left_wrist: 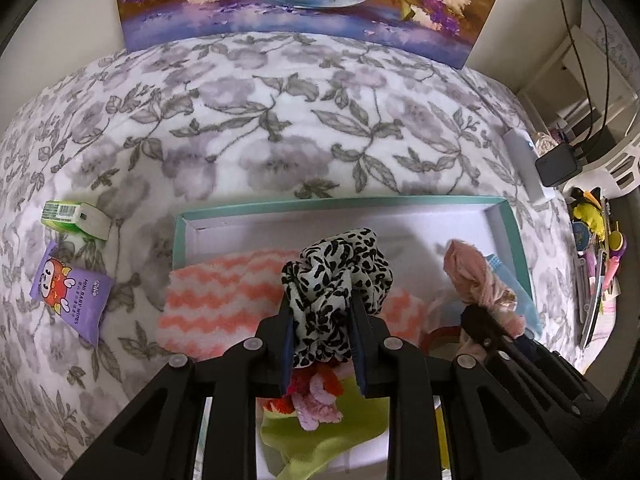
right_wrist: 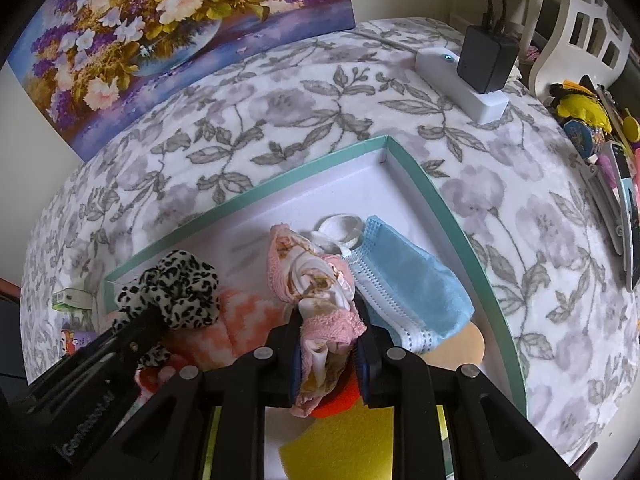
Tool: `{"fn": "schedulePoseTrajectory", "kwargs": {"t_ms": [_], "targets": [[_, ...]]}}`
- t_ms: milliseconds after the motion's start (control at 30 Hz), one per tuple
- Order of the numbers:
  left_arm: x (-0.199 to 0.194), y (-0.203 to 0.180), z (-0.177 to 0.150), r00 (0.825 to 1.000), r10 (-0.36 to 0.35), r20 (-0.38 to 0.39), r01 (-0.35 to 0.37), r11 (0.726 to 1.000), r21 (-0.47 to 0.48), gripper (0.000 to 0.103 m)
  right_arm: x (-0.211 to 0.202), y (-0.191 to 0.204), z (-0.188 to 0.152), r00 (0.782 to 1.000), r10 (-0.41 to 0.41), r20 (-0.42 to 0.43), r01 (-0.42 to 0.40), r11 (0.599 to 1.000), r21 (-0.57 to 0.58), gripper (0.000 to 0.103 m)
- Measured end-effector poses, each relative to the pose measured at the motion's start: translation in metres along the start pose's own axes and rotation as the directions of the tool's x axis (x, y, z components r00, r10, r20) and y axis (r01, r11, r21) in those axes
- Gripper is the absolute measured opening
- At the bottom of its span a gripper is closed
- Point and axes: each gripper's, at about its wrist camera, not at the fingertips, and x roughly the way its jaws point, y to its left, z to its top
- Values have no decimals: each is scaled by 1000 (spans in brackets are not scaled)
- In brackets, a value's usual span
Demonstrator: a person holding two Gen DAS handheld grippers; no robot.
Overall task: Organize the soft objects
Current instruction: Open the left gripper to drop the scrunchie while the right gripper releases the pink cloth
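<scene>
The job looks well along: the teal-rimmed box [right_wrist: 448, 208] on the bed already holds a fuzzy zigzag cloth [left_wrist: 216, 300] and a pleated blue mask [right_wrist: 412, 280]. The left tongs [left_wrist: 322, 332] pinch a leopard-print scrunchie [left_wrist: 340, 268] over the box; the right tongs [right_wrist: 328, 340] clamp a pink floral cloth [right_wrist: 312, 276]. Both await release.

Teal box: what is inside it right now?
In the teal box: a pink-and-white zigzag cloth, a blue face mask, a white ring and a tan pad. The grippers and held scrunchies hide the near end.
</scene>
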Motion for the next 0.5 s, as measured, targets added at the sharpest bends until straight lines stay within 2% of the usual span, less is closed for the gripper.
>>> {"fn": "schedulePoseTrajectory", "kwargs": {"t_ms": [233,400,467,500], "targets": [[-6,3,3,1000,-22,-9,22,1000,-20,31,-8,1,2,1000,2,7,-1,1000,-13,25],[-20,8,7,999,-45,3,45,998,-38,37,-25,3,4,999,-1,37,2,999,-35,37],[-29,10,8,998,-54,16,55,998,-41,42,-32,5,5,999,7,50,-5,999,-46,46],[-32,10,9,998,-56,23,57,998,-41,44,-36,5,6,998,10,59,-7,999,-50,47]]}}
